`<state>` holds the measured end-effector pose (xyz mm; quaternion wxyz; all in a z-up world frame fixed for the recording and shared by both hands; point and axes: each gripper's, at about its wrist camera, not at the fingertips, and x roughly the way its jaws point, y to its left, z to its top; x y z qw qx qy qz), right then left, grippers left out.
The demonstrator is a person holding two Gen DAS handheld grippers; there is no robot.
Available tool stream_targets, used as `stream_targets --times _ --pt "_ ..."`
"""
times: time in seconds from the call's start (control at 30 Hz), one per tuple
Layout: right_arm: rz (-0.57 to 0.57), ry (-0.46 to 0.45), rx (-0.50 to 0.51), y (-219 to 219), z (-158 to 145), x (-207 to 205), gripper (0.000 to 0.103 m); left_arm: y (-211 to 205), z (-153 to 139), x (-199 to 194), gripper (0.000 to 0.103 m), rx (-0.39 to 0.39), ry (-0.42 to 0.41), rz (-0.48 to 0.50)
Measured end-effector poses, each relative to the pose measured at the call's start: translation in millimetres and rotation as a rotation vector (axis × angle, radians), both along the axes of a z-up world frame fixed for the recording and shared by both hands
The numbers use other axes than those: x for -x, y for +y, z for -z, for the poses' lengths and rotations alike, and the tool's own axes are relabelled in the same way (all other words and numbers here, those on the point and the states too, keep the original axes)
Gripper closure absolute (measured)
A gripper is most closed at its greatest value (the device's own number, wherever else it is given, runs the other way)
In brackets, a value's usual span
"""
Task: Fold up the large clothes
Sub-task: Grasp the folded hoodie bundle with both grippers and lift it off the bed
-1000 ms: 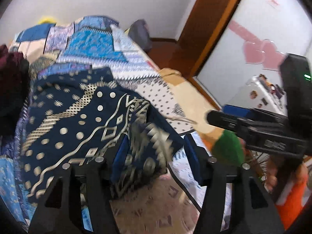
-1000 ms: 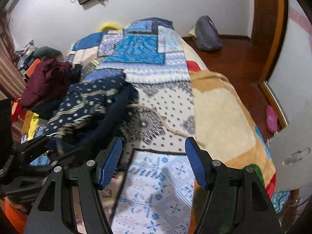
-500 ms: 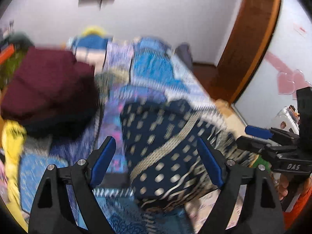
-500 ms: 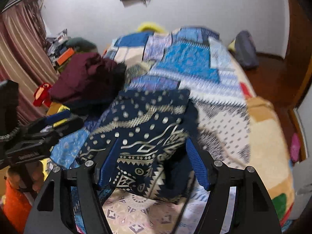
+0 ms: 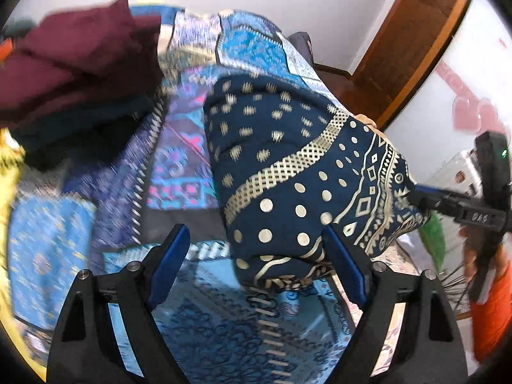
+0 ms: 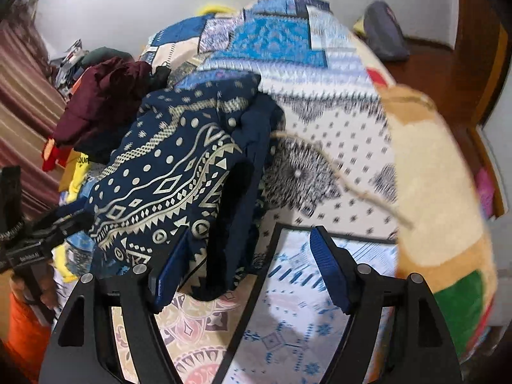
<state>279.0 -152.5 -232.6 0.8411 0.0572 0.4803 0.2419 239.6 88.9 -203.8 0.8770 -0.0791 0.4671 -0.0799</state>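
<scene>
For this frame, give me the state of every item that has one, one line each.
Navy patterned garment: folded into a bundle, lying on the bed, not gripped.
Left gripper: open, nothing between its pads.
Right gripper: jaws opening, garment edge by its left pad, not clamped.
Maroon clothing: crumpled, unfolded pile.
Patchwork bedspread: spread over the bed.

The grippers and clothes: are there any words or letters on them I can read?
"DAS": white letters on the right gripper, seen from the left wrist camera.
White label on the left gripper body: too blurred to read.
Dark print on the yellow garment: too blurred.
Navy patterned cloth: only shapes, no words.
</scene>
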Motion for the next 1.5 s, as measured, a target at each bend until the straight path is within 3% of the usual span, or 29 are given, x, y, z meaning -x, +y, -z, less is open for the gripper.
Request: stream_targets --times 0.13,0.33,0.47,0.6,0.73,1.13,1.23,1.3,1.4,1.5 --pt "-0.010 -0.078 0.018 9.9 -21.2 -1.6 0.031 6.8 -21.4 -4.6 0.018 -0.087 -0.067 -0.036" --pt "-0.038 -0.085 -0.080 29.1 -27.2 -29.1 0.031 20.2 -35.5 -33.6 0.018 -0.051 -0.090 -0.076" --pt "-0.058 0.011 -0.132 38.3 -2.4 -54.5 0.031 23.1 -20.6 -59.1 0.018 0.056 -0.017 -0.047" --pt "-0.049 0.147 -0.156 33.1 34.4 -79.6 0.031 26.4 16.0 -82.6 0.018 0.244 0.133 0.001" --pt "-0.067 0.322 -0.327 19.6 69.0 -102.1 0.026 30.8 40.0 -98.3 0.018 0.369 0.203 0.009" --pt "-0.126 0.424 -0.473 34.7 89.5 -124.0 0.021 36.1 81.8 -131.4 0.013 0.613 0.336 0.001" --pt "-0.122 0.430 -0.494 31.6 89.4 -117.7 0.033 38.4 87.1 -126.8 0.020 0.671 0.358 -0.005" --pt "-0.119 0.427 -0.496 28.2 85.3 -110.1 0.049 35.7 79.2 -122.4 0.031 0.632 0.337 0.008" --pt "-0.104 0.383 -0.455 27.7 70.1 -102.7 0.064 25.0 59.7 -113.5 0.039 0.563 0.300 0.043" --pt "-0.108 0.341 -0.416 35.7 47.3 -91.8 0.072 16.0 37.0 -104.9 0.045 0.504 0.270 0.084"
